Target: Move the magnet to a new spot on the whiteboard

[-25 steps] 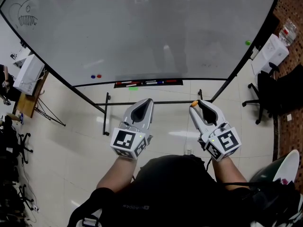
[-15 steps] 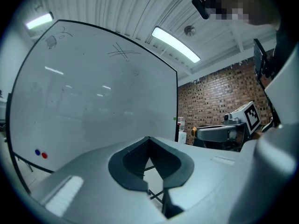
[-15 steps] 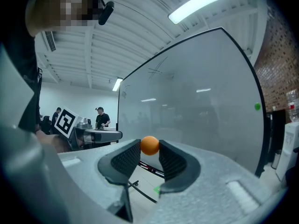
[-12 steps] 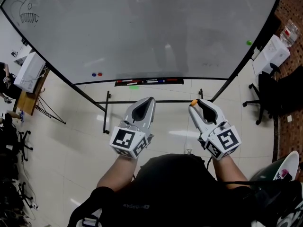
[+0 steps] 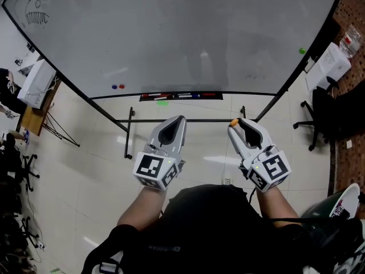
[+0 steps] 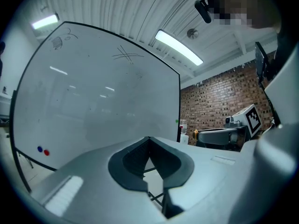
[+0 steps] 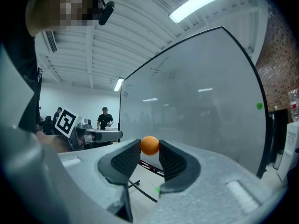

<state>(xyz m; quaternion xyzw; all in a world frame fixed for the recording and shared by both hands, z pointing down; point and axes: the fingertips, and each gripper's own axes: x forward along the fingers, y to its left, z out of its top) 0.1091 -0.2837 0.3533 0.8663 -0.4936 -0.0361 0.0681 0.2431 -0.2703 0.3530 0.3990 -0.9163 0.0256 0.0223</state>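
A small orange ball magnet [image 7: 149,145] sits pinched between the tips of my right gripper [image 7: 149,148], which is shut on it; in the head view the magnet [image 5: 234,122] shows at that gripper's [image 5: 236,125] front end. My left gripper [image 5: 180,119] is held level beside it, its tips [image 6: 149,138] meeting with nothing between them. Both point at the large whiteboard [image 5: 171,33], which stands some way ahead and apart from them. A blue [image 5: 114,87] and a red magnet [image 5: 121,87] stick low on the board's left, and a green magnet [image 5: 301,51] near its right edge.
A tray with markers [image 5: 179,96] runs along the board's lower edge, above the stand's floor bar [image 5: 182,121]. Black office chairs [image 5: 328,113] stand at the right, a desk [image 5: 34,90] at the left. People [image 7: 105,118] stand far off in the right gripper view.
Both grippers keep their places and the orange magnet stays in the right one. Only the head view has tipped slightly, so the board sits a little lower in it.
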